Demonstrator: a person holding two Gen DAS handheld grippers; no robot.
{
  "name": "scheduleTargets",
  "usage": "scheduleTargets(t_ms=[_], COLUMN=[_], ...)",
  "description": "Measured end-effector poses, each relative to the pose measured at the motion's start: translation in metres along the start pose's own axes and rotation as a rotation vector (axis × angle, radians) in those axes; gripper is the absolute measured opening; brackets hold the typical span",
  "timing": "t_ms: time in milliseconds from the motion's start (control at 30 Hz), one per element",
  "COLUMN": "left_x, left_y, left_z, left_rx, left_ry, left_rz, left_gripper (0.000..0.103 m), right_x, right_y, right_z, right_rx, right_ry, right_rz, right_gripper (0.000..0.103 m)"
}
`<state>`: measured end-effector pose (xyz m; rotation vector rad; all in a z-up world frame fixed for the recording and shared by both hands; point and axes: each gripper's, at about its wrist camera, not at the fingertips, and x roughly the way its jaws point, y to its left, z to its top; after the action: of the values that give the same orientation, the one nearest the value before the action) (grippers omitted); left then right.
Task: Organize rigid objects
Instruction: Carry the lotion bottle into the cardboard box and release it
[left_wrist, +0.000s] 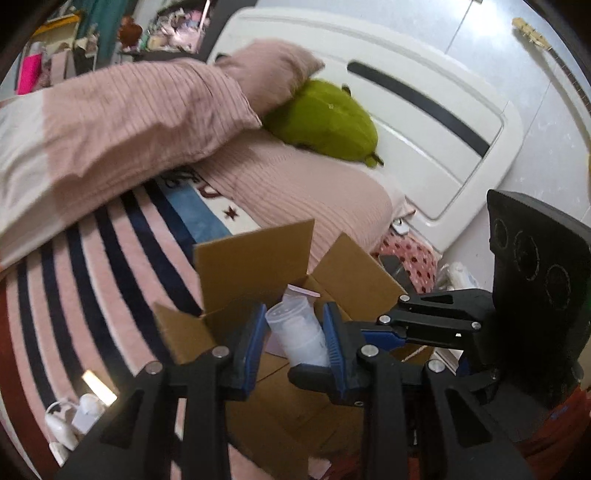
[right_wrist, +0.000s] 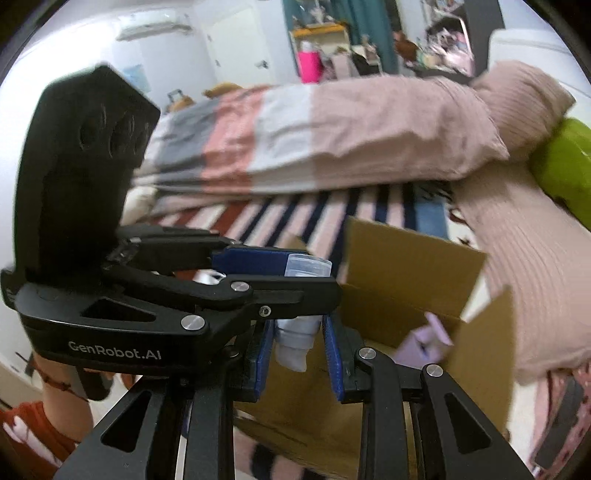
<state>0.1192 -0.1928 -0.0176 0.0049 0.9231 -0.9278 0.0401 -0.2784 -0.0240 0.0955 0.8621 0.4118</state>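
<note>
A translucent white plastic bottle (left_wrist: 299, 332) sits between the blue pads of my left gripper (left_wrist: 295, 332), which is shut on it above an open cardboard box (left_wrist: 255, 258) on the bed. My right gripper (left_wrist: 373, 332) comes in from the right, its blue pads on either side of the bottle's lower end. In the right wrist view the bottle (right_wrist: 295, 339) hangs between my right gripper's (right_wrist: 299, 350) pads, with a small gap on its right side. The left gripper (right_wrist: 288, 273) crosses in front, holding the bottle's cap end. A lilac object (right_wrist: 424, 343) lies in the box (right_wrist: 410, 266).
The box rests on a striped pink and navy blanket (left_wrist: 92, 266). A folded pink duvet (left_wrist: 122, 122), a pillow and a green plush toy (left_wrist: 325, 122) lie behind it. A white headboard (left_wrist: 424, 122) stands at the right. White chargers (left_wrist: 70, 421) lie at lower left.
</note>
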Motion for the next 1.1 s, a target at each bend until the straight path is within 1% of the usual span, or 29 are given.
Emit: scheduleTargets(t_ms=[133, 200, 267, 333, 367, 400, 467, 533, 567, 633, 667, 700, 733, 767, 800, 833, 867, 967, 1067, 1100], left_x=[0.019, 0.024, 0.025, 0.024, 0.021, 0.018, 0.009, -0.005, -0.011, -0.031, -0.039, -0.048, -0.06, -0.068, -0.077, -0.088, -0.098, -0.125, -0.149, -0.155], left_y=[-0.001, -0.001, -0.002, -0.001, 0.0, 0.001, 0.002, 0.004, 0.005, 0.008, 0.011, 0.014, 0.018, 0.021, 0.024, 0.029, 0.035, 0.054, 0.075, 0.081], left_z=[0.003, 0.003, 0.002, 0.0, -0.001, -0.002, -0.003, -0.006, -0.007, -0.012, -0.014, -0.016, -0.021, -0.024, -0.029, -0.034, -0.039, -0.058, -0.079, -0.086], left_rx=[-0.002, -0.001, 0.006, 0.01, 0.01, 0.01, 0.012, 0.008, 0.008, 0.011, 0.008, 0.001, -0.007, -0.012, -0.015, -0.021, -0.03, -0.063, -0.108, -0.119], left_ry=[0.066, 0.083, 0.084, 0.081, 0.074, 0.067, 0.051, 0.02, 0.005, -0.034, -0.047, -0.062, -0.081, -0.095, -0.108, -0.122, -0.134, -0.168, -0.197, -0.204], left_rz=[0.006, 0.015, 0.037, 0.055, 0.062, 0.07, 0.084, 0.099, 0.113, 0.145, 0.151, 0.157, 0.168, 0.179, 0.194, 0.21, 0.227, 0.277, 0.32, 0.334], left_gripper=[0.029, 0.029, 0.029, 0.037, 0.048, 0.053, 0.054, 0.054, 0.054, 0.054, 0.054, 0.054, 0.054, 0.054, 0.054, 0.054, 0.054, 0.054, 0.054, 0.054], right_x=[0.01, 0.015, 0.018, 0.02, 0.021, 0.021, 0.018, 0.017, 0.016, 0.014, 0.011, 0.009, 0.007, 0.004, 0.002, -0.001, -0.003, 0.0, 0.012, 0.017], right_y=[-0.019, -0.022, -0.024, -0.024, -0.025, -0.024, -0.022, -0.02, -0.016, -0.008, -0.001, 0.005, 0.012, 0.02, 0.029, 0.036, 0.047, 0.077, 0.106, 0.115], right_z=[-0.003, -0.003, -0.005, -0.006, -0.006, -0.007, -0.007, -0.006, -0.006, -0.006, -0.006, -0.005, -0.003, -0.001, 0.001, 0.003, 0.006, 0.012, 0.017, 0.017], right_rx=[0.033, 0.029, 0.022, 0.024, 0.025, 0.022, 0.024, 0.022, 0.014, -0.006, -0.02, -0.038, -0.054, -0.068, -0.08, -0.092, -0.11, -0.159, -0.2, -0.206], right_ry=[0.063, 0.086, 0.105, 0.125, 0.125, 0.126, 0.123, 0.117, 0.114, 0.106, 0.094, 0.079, 0.064, 0.046, 0.026, 0.007, -0.012, -0.032, -0.02, -0.018], right_rz=[-0.024, -0.038, -0.049, -0.056, -0.061, -0.064, -0.068, -0.071, -0.077, -0.086, -0.084, -0.079, -0.077, -0.077, -0.071, -0.065, -0.064, -0.087, -0.055, -0.057], right_gripper=[0.022, 0.022, 0.022, 0.022, 0.022, 0.022, 0.025, 0.037, 0.041, 0.058, 0.061, 0.067, 0.074, 0.079, 0.086, 0.09, 0.09, 0.09, 0.09, 0.09])
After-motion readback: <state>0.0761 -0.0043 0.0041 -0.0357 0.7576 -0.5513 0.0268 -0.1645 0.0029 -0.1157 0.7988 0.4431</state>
